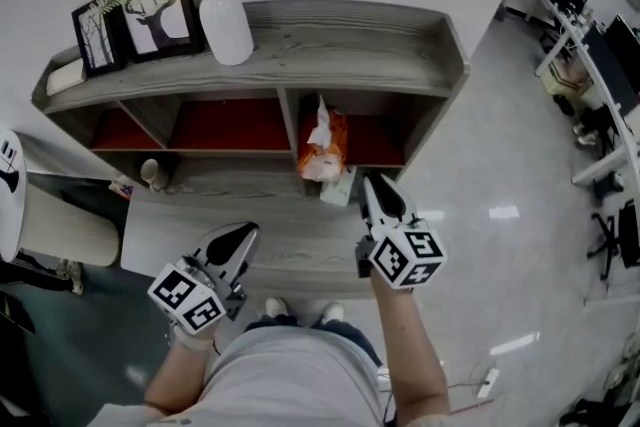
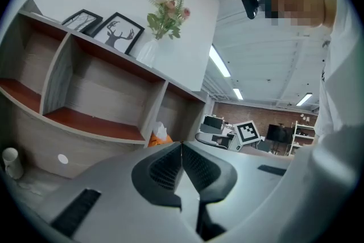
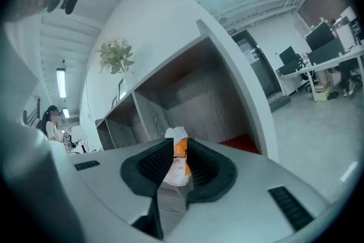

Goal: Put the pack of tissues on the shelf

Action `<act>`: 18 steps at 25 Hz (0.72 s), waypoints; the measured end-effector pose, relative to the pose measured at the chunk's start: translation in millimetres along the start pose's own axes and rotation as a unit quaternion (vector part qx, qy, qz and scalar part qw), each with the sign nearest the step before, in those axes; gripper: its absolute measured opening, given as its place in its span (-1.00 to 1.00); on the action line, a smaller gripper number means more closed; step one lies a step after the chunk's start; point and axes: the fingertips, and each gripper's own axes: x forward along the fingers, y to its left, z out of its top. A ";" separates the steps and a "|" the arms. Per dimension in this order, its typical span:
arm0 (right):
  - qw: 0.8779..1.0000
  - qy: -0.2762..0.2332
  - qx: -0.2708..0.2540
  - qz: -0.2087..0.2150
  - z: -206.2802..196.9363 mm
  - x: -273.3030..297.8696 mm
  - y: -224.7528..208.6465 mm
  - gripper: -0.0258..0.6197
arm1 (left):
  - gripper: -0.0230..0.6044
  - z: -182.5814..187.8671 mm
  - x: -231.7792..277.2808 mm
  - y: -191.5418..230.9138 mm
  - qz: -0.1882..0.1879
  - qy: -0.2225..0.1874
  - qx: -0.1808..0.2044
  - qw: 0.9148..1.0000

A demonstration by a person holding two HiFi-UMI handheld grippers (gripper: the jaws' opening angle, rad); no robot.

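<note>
The orange pack of tissues (image 1: pixel 322 151), with white tissue sticking out of its top, stands at the mouth of the grey shelf's (image 1: pixel 350 35) right compartment. My right gripper (image 1: pixel 368 183) hovers just right of and in front of it, apart from it. In the right gripper view the jaws (image 3: pixel 179 144) stand a little apart, and the pack (image 3: pixel 180 167) shows through the gap, farther off. My left gripper (image 1: pixel 243 237) hangs lower left, over the shelf's bottom ledge. Its jaws (image 2: pixel 182 146) are shut with nothing between them. The left gripper view shows the pack (image 2: pixel 158 134) far off.
On top of the shelf stand a white vase (image 1: pixel 226 27) with flowers and two picture frames (image 1: pixel 150 23). A small cup (image 1: pixel 153 174) sits on the lower ledge at left, and a pale flat item (image 1: pixel 338 187) lies beside the pack. Desks with monitors (image 1: pixel 590 45) stand at far right.
</note>
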 end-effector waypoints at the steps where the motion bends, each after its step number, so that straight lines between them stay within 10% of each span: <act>1: 1.000 -0.002 -0.001 -0.002 2.4 -7.7 2.1 -0.69 | -0.87 0.5 4.2 -1.7 -0.009 0.002 0.001 1.000; 18: 0.997 -0.045 -0.038 -0.042 10.8 -111.1 40.1 -0.74 | -0.87 -0.8 61.7 -53.3 -0.151 0.026 0.015 0.988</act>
